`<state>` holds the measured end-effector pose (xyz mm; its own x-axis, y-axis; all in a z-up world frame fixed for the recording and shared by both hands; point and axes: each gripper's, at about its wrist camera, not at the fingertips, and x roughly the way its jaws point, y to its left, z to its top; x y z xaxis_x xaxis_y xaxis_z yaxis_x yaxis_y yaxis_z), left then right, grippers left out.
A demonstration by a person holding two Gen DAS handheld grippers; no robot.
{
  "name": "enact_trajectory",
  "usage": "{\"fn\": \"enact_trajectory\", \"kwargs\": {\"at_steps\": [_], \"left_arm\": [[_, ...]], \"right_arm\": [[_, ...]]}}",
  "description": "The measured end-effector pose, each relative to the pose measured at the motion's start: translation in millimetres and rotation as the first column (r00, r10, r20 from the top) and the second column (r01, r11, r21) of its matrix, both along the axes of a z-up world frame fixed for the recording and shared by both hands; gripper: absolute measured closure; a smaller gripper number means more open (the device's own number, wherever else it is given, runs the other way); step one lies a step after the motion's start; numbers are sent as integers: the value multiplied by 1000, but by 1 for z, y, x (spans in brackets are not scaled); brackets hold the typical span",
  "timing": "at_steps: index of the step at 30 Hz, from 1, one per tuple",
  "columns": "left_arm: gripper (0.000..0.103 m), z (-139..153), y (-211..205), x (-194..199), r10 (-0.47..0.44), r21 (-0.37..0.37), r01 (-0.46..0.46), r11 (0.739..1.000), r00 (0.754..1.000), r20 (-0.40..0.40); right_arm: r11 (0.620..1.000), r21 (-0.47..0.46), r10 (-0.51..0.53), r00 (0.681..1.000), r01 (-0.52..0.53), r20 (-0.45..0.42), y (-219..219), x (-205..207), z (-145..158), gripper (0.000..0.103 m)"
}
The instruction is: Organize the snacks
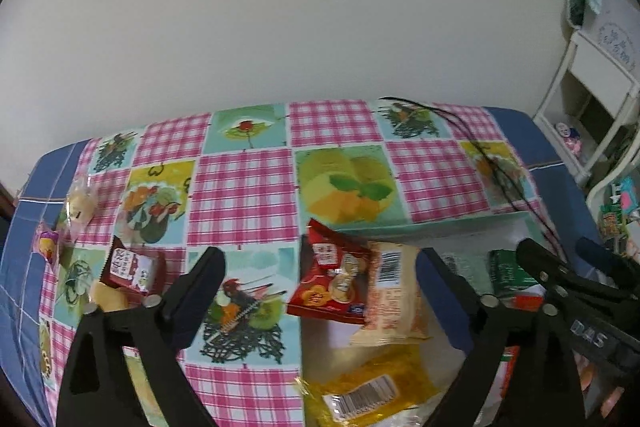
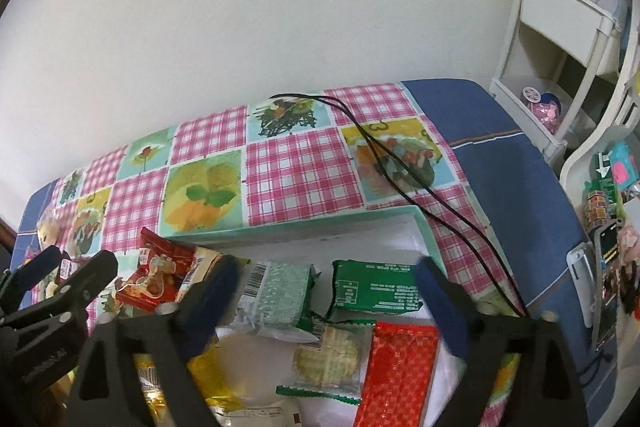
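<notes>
A: What do the two grippers hold?

B: Nothing. The left gripper [image 1: 320, 291] has its jaws spread wide over the red pack [image 1: 330, 277], and no pad touches it. The right gripper [image 2: 328, 291] is also released, wide above the box [image 2: 296, 227], with nothing between the fingers.

A: Where are the snacks?

B: Most lie inside the box: a dark green pack [image 2: 376, 287], a pale green pack [image 2: 280, 293], a round cracker in a clear wrapper [image 2: 326, 355], a red patterned pack [image 2: 400, 371] and a yellow pack [image 1: 368, 391]. The red pack leans over the box's left edge. Some others remain on the tablecloth [image 1: 240, 187] at the left, among them a dark red pack [image 1: 132, 267].

A: Can any writing be read?

B: Barcodes show on several wrappers, but the print is too small. The red pack has Chinese characters that I cannot read. On the right gripper's body [image 1: 588, 341] I read "DAS".
</notes>
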<state>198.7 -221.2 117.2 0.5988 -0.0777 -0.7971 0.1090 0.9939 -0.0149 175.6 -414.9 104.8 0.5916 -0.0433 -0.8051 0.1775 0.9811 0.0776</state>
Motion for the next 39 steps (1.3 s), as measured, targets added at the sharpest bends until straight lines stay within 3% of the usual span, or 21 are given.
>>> {"fn": "enact_trajectory", "kwargs": {"at_steps": [22,32,39], "left_arm": [[3,-4,33,7,60,4,-60,998,998,21],[3,7,81,12,94,46,-96,994,995,44],[3,12,137,13,158,25,-159,987,986,48]], "right_arm": [[1000,-9,29,1000,-29,-12,24,8,-4,0],[996,-10,84,996,-84,-10,72,15,-4,0],[988,-27,150,989,-151,-12,123,22,-3,0]]}}
